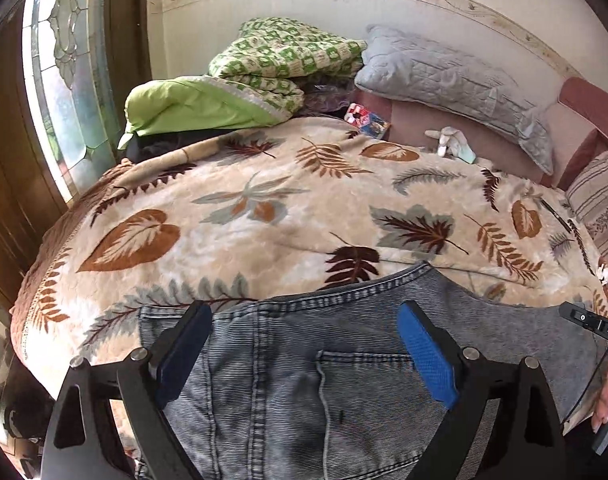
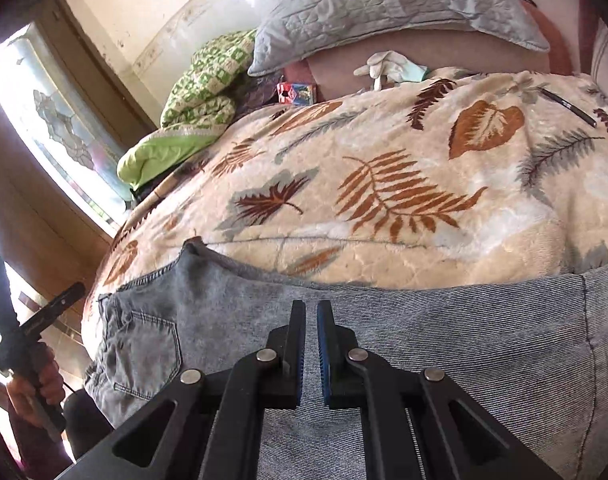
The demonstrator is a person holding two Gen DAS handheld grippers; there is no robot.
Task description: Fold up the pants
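Grey washed-denim pants (image 1: 343, 380) lie flat along the near edge of the bed, back pocket up. My left gripper (image 1: 304, 316) is open above the waistband end, one blue pad (image 1: 423, 352) on each side of the pocket. In the right wrist view the pants (image 2: 463, 340) stretch from the pocket at left to the leg at right. My right gripper (image 2: 311, 312) hovers over the middle of the pants with its jaws nearly together and nothing between them.
The bed is covered by a cream leaf-print blanket (image 1: 264, 208). A green quilt (image 1: 272, 64), a grey pillow (image 1: 455, 84), a small colourful box (image 1: 365, 118) and a striped cushion (image 1: 601, 200) sit at the back. A window (image 1: 60, 80) is at left.
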